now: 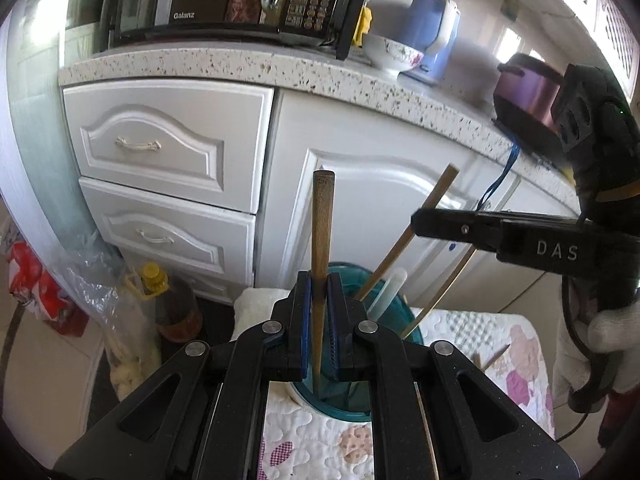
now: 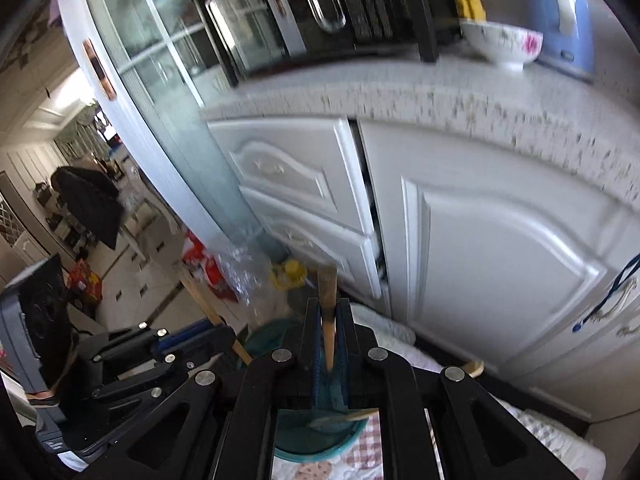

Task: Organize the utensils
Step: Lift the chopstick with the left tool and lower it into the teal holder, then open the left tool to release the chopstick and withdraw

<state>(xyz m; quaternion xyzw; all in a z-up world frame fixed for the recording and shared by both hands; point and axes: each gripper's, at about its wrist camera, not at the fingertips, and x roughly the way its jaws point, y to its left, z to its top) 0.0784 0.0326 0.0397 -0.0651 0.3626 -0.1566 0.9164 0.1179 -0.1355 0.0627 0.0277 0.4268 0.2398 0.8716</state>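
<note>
The left gripper (image 1: 319, 312) has its fingers clenched on a thick brown wooden stick (image 1: 321, 240), held upright, its lower end dipping into the round teal plastic cup (image 1: 412, 334). The right gripper (image 2: 329, 344) pinches a slim wooden chopstick (image 2: 328, 304) above the same cup. Inside the cup lean a pale bamboo chopstick (image 1: 404, 240) and a white plastic handle (image 1: 390, 292). The cup stands on a floral quilted cloth (image 1: 320, 440) covering the table.
</note>
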